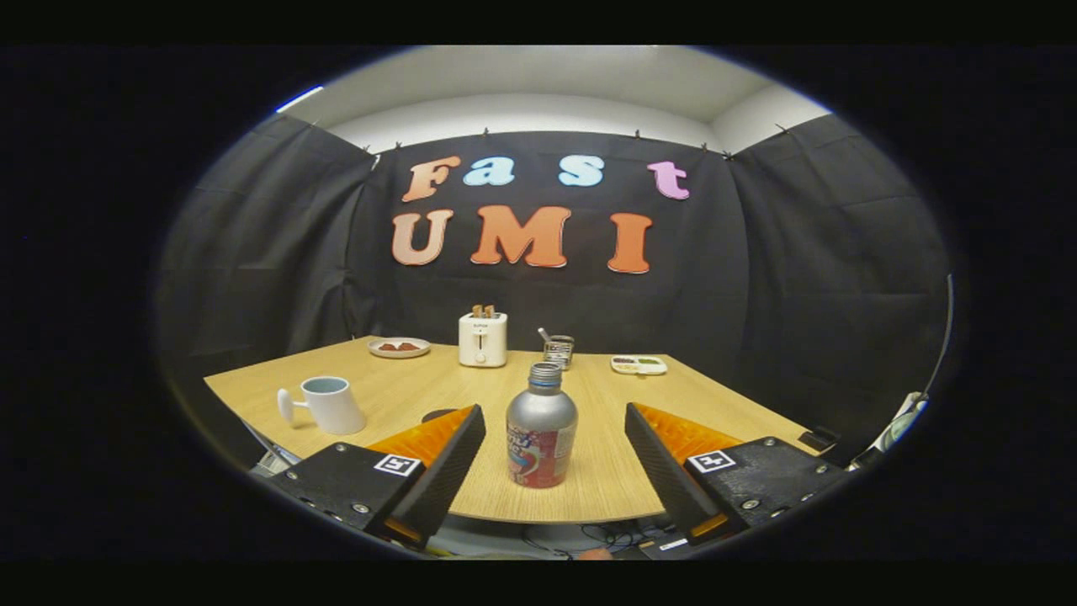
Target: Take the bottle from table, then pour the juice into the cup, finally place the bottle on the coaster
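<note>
A silver metal bottle (541, 429) with a red and blue label and no cap stands upright near the front edge of the wooden table (606, 480). My gripper (555, 412) is open, and the bottle stands in the gap between the two fingers (450, 450) without touching either. A white cup (330, 404) with a handle sits on the table to the left, beyond the left finger. A dark round coaster (437, 414) peeks out just behind the left finger, mostly hidden by it.
At the back of the table stand a white toaster (482, 338) with toast in it, a small plate (399, 347) of food to its left, a metal holder (558, 349) and a small white tray (639, 364) to its right. Black cloth walls close in the booth.
</note>
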A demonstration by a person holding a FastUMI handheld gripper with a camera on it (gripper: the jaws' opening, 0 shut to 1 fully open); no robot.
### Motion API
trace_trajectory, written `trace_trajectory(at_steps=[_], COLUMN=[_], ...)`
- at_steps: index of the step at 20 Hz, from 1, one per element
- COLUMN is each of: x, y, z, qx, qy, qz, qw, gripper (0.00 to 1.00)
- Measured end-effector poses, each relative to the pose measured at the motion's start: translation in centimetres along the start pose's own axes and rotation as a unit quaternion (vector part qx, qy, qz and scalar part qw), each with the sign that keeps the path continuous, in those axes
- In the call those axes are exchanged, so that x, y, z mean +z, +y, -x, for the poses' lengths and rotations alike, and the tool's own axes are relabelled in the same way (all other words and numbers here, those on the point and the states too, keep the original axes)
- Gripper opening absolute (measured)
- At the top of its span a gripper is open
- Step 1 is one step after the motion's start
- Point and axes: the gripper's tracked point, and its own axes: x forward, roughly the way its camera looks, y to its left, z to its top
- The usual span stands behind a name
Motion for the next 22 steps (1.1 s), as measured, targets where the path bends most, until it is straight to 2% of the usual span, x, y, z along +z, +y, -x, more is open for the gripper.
trace_trajectory(at_steps=[12, 22], x=[-3.9, -7.9], y=[0.7, 1.1], z=[-4.4, -6.2], qx=[-0.003, 0.001], qy=[0.049, 0.095], qz=[-0.001, -0.009], qw=[0.999, 0.995], gripper=[0.99, 1.00])
